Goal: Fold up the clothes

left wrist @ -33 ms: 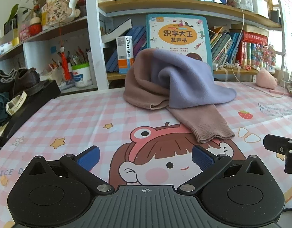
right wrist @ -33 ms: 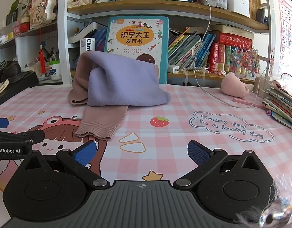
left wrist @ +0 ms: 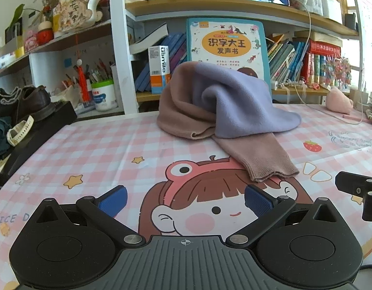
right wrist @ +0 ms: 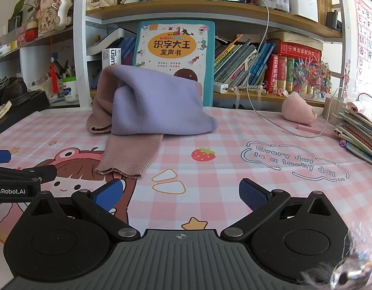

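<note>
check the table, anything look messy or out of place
The garment sits in a rumpled heap against the upright picture book, lilac inside showing, one pink sleeve trailing toward the tools. Nothing looks spilled or damaged.

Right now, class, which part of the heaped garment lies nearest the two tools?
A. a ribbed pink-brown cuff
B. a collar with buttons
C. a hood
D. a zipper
A: the ribbed pink-brown cuff reaches out flat from under the purple fabric toward both open tools.
</note>
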Available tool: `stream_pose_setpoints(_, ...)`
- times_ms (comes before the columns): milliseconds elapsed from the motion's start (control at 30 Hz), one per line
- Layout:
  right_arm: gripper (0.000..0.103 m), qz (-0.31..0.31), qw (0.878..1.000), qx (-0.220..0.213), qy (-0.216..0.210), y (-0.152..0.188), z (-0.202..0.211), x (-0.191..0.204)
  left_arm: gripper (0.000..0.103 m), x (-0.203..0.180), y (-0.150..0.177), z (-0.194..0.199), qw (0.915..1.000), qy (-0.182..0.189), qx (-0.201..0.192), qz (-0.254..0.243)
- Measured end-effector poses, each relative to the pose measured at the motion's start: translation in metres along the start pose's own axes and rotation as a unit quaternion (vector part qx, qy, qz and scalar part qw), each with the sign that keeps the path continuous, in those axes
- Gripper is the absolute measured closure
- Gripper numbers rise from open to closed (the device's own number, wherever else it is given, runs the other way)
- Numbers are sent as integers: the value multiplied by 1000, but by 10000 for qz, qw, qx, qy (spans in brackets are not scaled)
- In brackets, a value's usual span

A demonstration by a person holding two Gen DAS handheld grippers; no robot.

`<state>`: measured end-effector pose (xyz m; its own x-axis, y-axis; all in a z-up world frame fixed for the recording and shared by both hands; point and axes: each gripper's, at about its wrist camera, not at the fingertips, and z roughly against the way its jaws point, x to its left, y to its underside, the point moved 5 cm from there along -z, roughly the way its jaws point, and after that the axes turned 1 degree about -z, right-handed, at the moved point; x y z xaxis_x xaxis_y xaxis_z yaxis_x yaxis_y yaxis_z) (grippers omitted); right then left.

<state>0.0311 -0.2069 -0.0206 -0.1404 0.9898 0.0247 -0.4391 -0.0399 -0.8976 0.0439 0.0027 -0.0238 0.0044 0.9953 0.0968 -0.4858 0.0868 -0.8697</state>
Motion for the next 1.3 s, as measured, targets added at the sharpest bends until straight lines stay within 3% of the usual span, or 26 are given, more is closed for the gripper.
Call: stream_pose_setpoints(1300, 0, -96, 9999, 89, -28, 1, -3, -2, 0, 4, 3, -4, 10000, 0, 52, 68)
